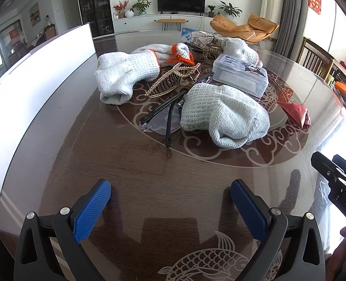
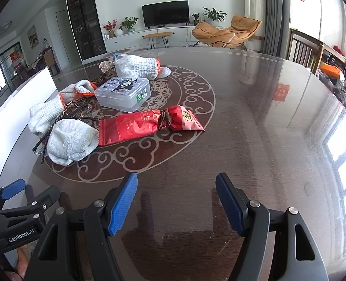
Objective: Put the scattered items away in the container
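Here four knit gloves (image 1: 222,114), one clear box (image 2: 122,93) and one red packet (image 2: 147,124) crowd the table (image 2: 254,128), both grippers' jaws wide, empty.

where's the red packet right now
In the right wrist view the red packet lies left of centre on the table, beside the nearest white glove, before the clear plastic box.

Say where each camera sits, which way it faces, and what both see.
Left wrist: on the left gripper, jaws open, angled down over the table at the nearest glove and glasses; the right gripper shows at its right edge.
Right wrist: on the right gripper, jaws open, angled down toward the red packet; the left gripper shows at lower left.
Shared: gloves, clear plastic box, television.
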Demonstrator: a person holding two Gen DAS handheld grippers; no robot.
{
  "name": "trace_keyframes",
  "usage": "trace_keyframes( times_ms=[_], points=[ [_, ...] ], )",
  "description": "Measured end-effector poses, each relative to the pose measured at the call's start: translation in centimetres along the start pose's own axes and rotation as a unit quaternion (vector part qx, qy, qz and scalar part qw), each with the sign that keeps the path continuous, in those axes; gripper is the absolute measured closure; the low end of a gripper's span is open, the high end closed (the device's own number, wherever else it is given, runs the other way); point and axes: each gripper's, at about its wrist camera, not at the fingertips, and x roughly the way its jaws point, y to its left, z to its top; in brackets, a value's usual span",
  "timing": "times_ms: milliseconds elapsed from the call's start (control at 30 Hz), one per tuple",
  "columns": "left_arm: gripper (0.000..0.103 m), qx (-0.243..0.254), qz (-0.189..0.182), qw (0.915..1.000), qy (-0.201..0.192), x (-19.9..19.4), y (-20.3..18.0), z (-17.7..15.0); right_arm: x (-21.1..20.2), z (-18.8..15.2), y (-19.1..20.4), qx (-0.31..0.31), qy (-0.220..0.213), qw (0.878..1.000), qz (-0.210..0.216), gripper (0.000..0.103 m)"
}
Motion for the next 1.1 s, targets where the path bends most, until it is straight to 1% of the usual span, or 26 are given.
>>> trace_keyframes(
  times_ms=[67, 133, 200, 300, 400, 567, 733, 900, 1033, 1067, 1100],
  points=[
    [0.000, 0.000, 0.000, 1.0000, 0.000, 0.0, 0.0, 0.0, -0.3, 0.1, 0.2, -0.011, 0.003, 1.000, -0.025, 0.032],
    [0.000, 0.000, 0.000, 1.0000, 0.000, 0.0, 0.0, 0.0, -0.8, 0.3, 0.1, -0.017, 0.010, 0.998, -0.067, 0.032],
    [0.000, 0.000, 0.000, 1.0000, 0.000, 0.0, 0.0, 0.0, -1.7, 0.8, -0.6, -0.009, 0.014, 0.997, -0.079, 0.032],
    [0.000, 0.001, 0.000, 1.0000, 0.000, 0.0, 0.0, 0.0, -3.0, 1.5, -1.4, -0.007, 0.020, 0.994, -0.110, 0.032],
    [0.000, 0.001, 0.000, 1.0000, 0.000, 0.0, 0.0, 0.0, -4.2, 1.9, -1.9, -0.005, 0.015, 0.993, -0.118, 0.032],
    [0.000, 0.001, -0.001, 1.0000, 0.000, 0.0, 0.0, 0.0, -5.3, 2.4, -1.9, -0.017, 0.005, 0.986, -0.165, 0.032],
    [0.000, 0.001, -0.001, 1.0000, 0.000, 0.0, 0.0, 0.0, -6.6, 3.3, -2.3, -0.009, -0.002, 0.987, -0.159, 0.032],
    [0.000, 0.001, -0.001, 1.0000, 0.000, 0.0, 0.0, 0.0, -7.2, 4.1, -2.4, -0.018, -0.011, 0.977, -0.211, 0.032],
    [0.000, 0.001, -0.001, 1.0000, 0.000, 0.0, 0.0, 0.0, -7.9, 4.4, -3.0, -0.017, -0.017, 0.972, -0.235, 0.032],
    [0.000, 0.001, -0.001, 1.0000, 0.000, 0.0, 0.0, 0.0, -8.1, 4.5, -3.4, -0.013, -0.017, 0.973, -0.228, 0.032],
    [0.000, 0.001, -0.001, 1.0000, 0.000, 0.0, 0.0, 0.0, -8.2, 4.7, -3.8, -0.004, -0.014, 0.978, -0.207, 0.032]
  ],
)
